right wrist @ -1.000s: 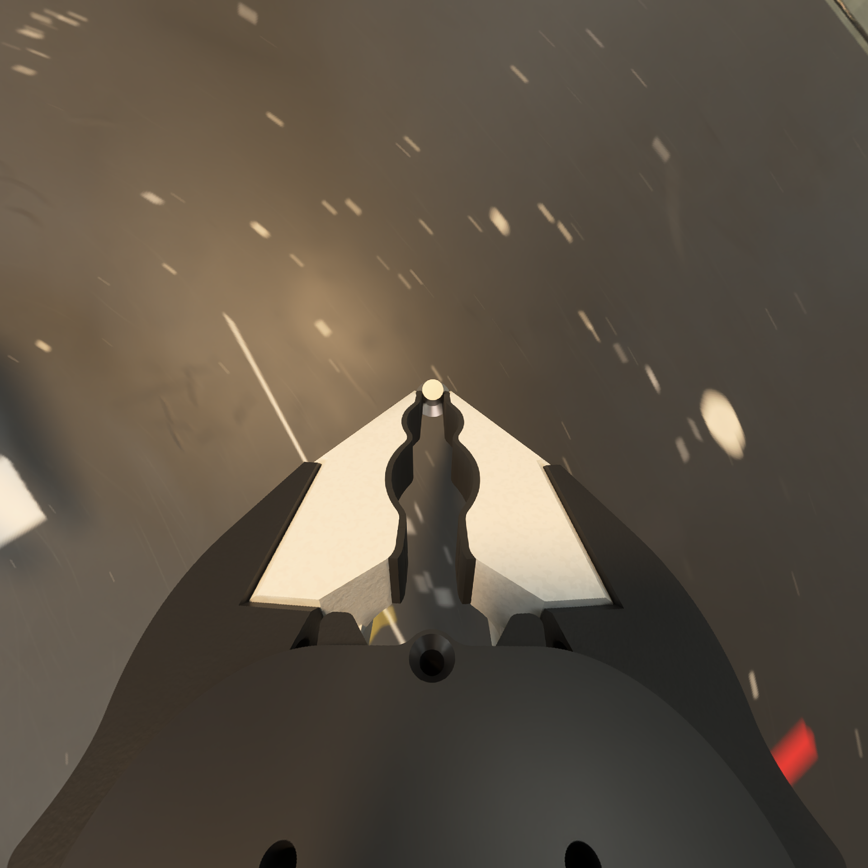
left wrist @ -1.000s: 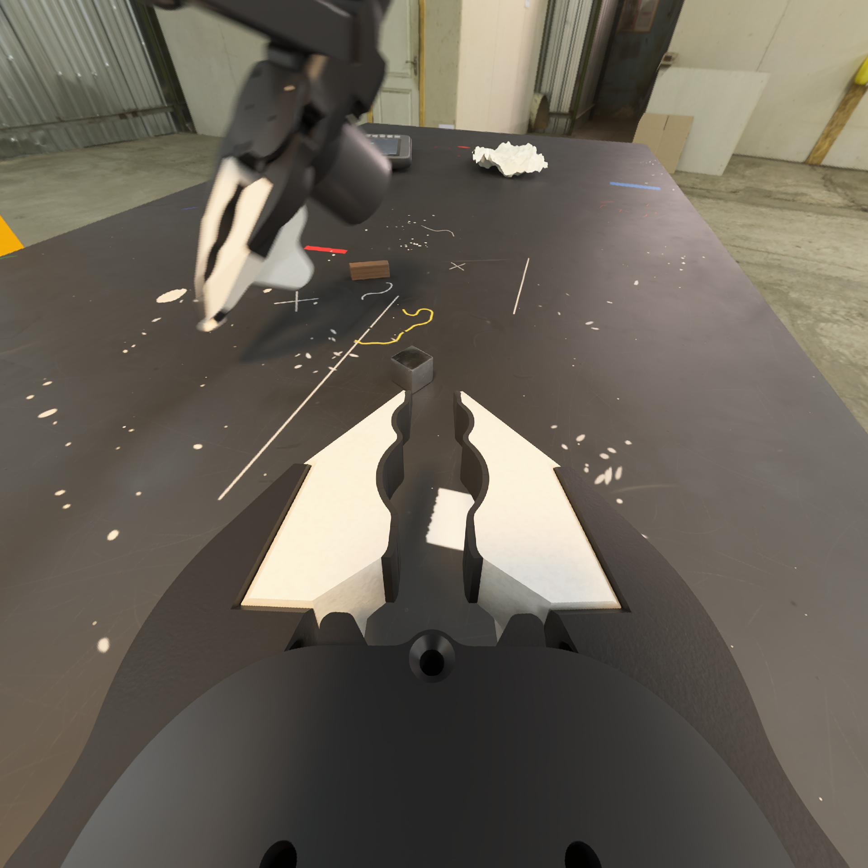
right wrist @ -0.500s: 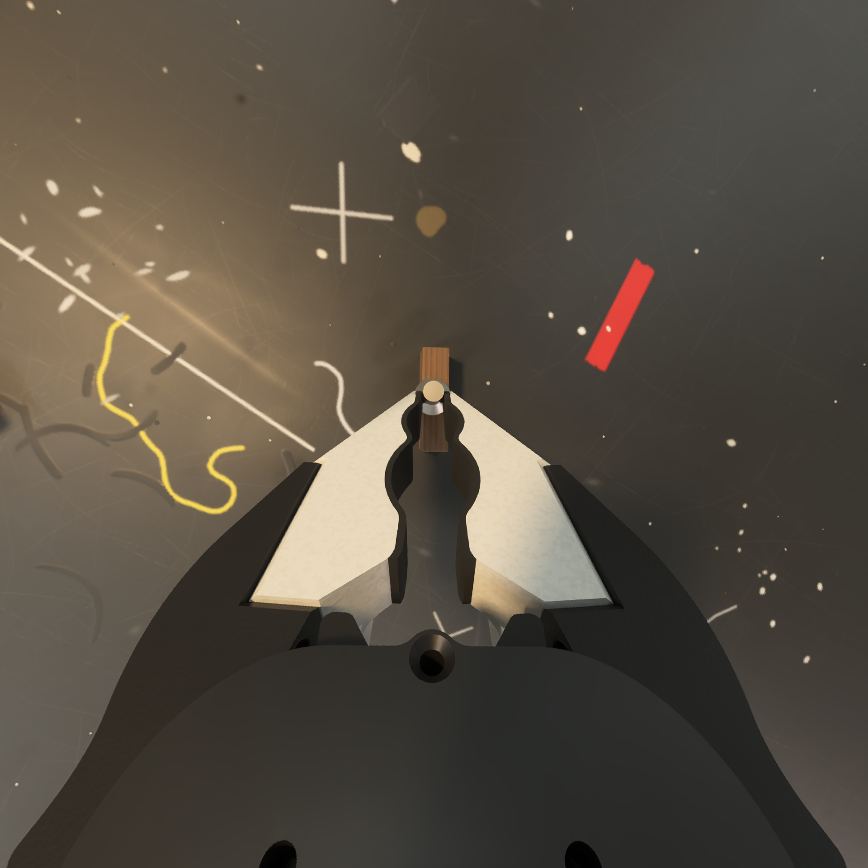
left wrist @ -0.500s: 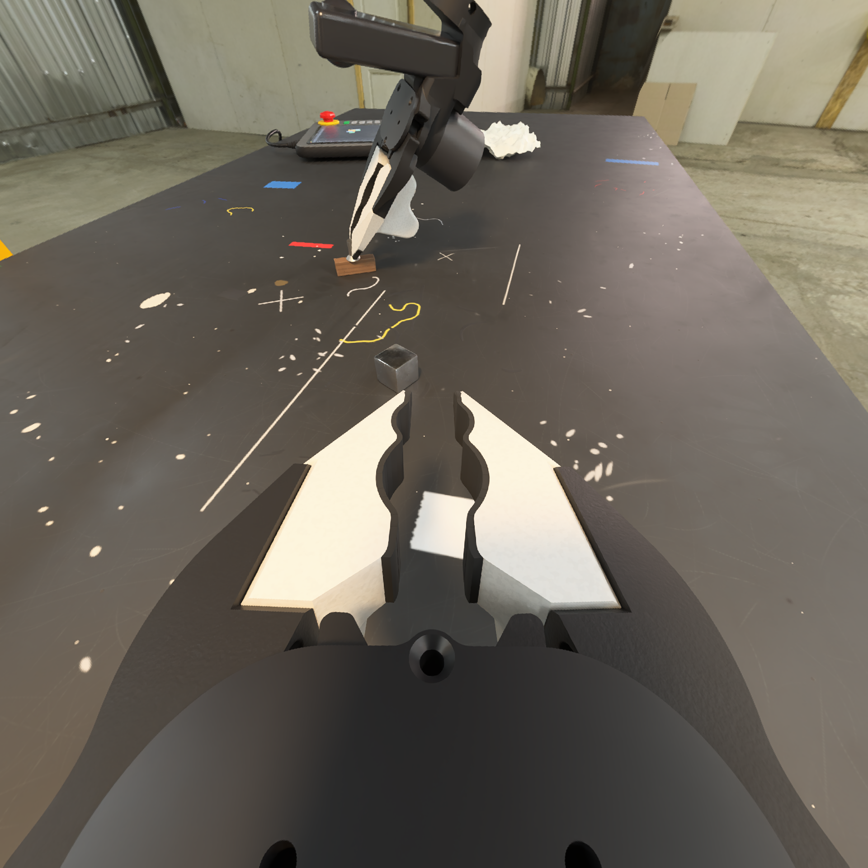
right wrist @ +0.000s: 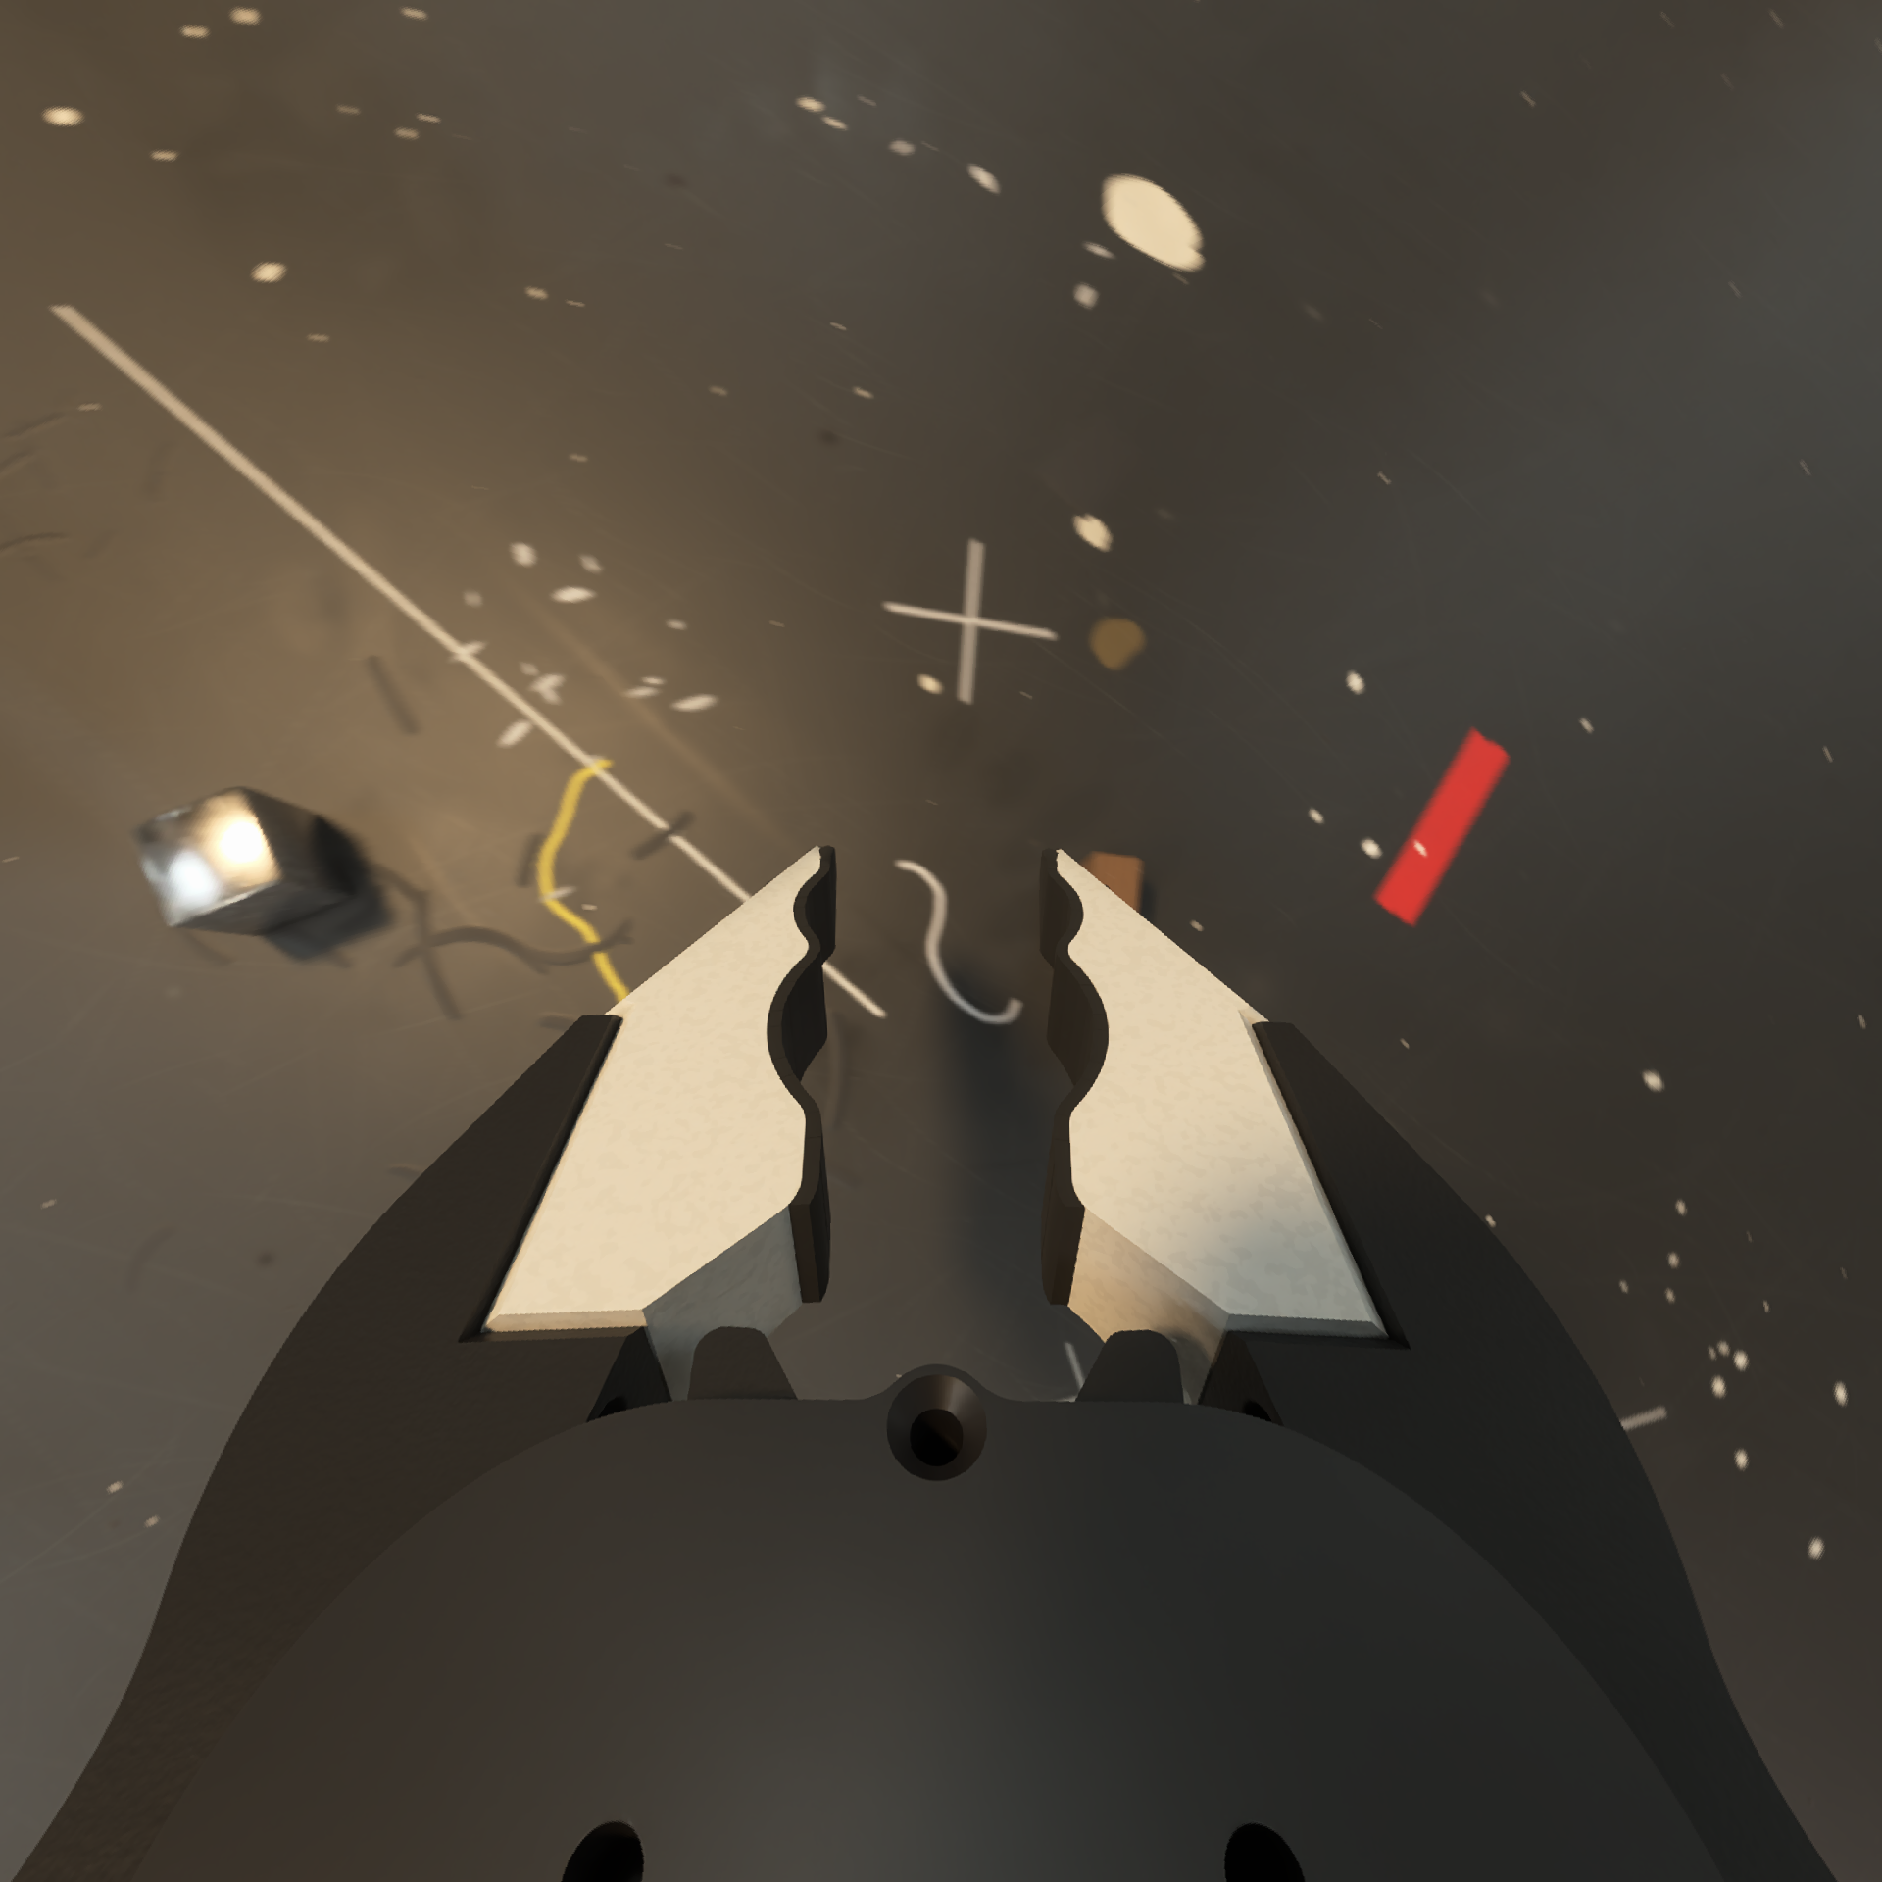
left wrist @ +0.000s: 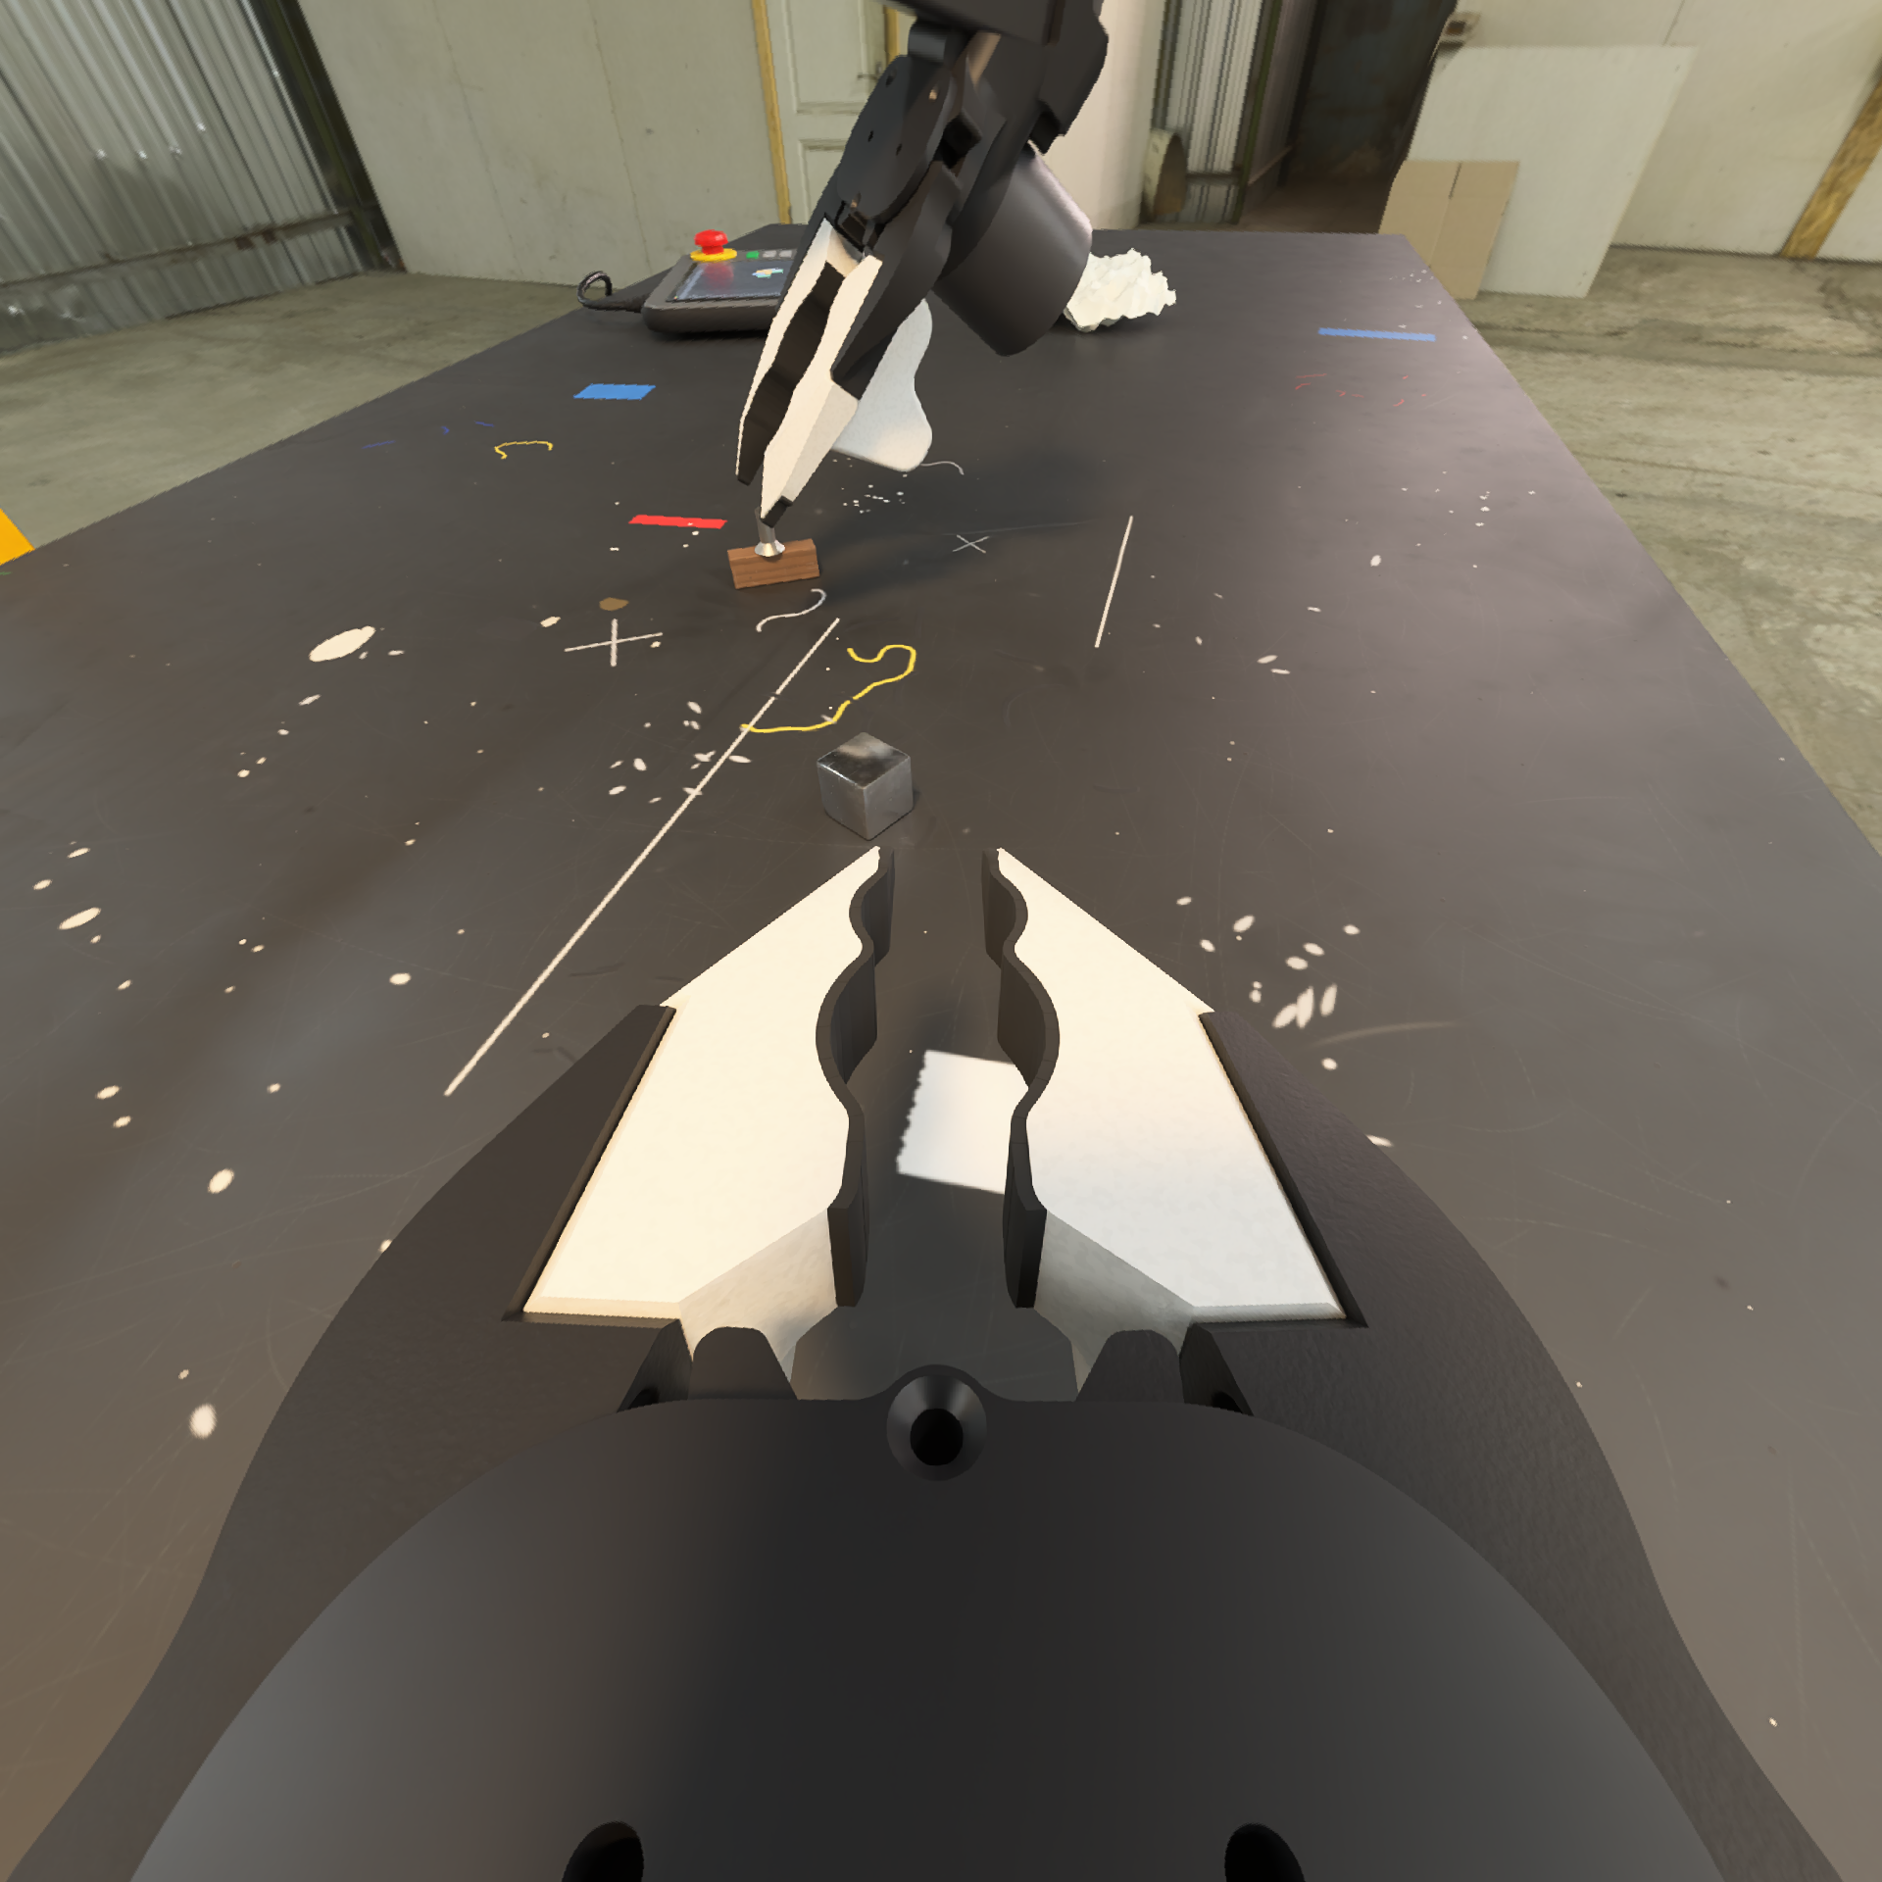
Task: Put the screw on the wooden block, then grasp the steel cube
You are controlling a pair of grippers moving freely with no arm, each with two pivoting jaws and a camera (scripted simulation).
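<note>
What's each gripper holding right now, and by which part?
Nothing. The right gripper is open, with the screw standing head-down on the wooden block. The left gripper is open and empty, short of the steel cube.

We're in a workshop or industrial hall: concrete floor, corrugated metal door. A paint-flecked dark table carries a teach pendant, with boards leaning on the wall.

bench: dark, paint-flecked | wooden block seen at 12 o'clock | steel cube nearer | white crumpled wad, pendant at far edge
</note>
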